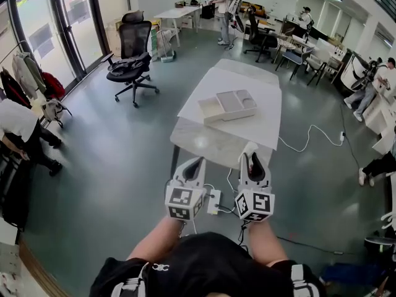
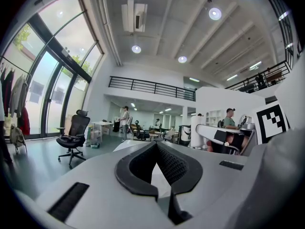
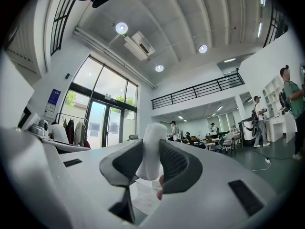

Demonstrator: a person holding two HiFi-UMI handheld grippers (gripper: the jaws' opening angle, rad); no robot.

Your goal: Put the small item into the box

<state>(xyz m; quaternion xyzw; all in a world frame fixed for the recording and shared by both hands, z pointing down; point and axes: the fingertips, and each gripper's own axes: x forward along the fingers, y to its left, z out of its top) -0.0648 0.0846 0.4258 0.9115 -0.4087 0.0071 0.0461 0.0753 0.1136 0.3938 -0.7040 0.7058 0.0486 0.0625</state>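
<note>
- The right gripper (image 1: 250,160) has its jaws closed on the item (image 3: 153,133), a pale, soft-looking roll. It is held upright between the pads, and its top pokes out past the tips.
- The left gripper (image 2: 156,148) is beside it, tips together and nothing in them.
- The box (image 1: 228,106) lies open farther along the table (image 1: 210,142), well apart from both grippers, which hang at the near edge.
- Risk: the grip looks to sit low on a squashy roll, so a jolt on the way could tilt it or let it slide out short of the box.
- Risk: the box looks light and nothing steadies it, so a jaw catching its rim could shove it along the table.
- Risk: it has more than one compartment, and releasing too high could send the roll over the divider or wall.
- Hard to tell: what the item is. Its lower end is hidden behind the pads.
- A pinkish patch under the roll in the right gripper view cannot be identified.
- The box's inside is too small to read from the head view, and neither gripper view shows it.
</note>
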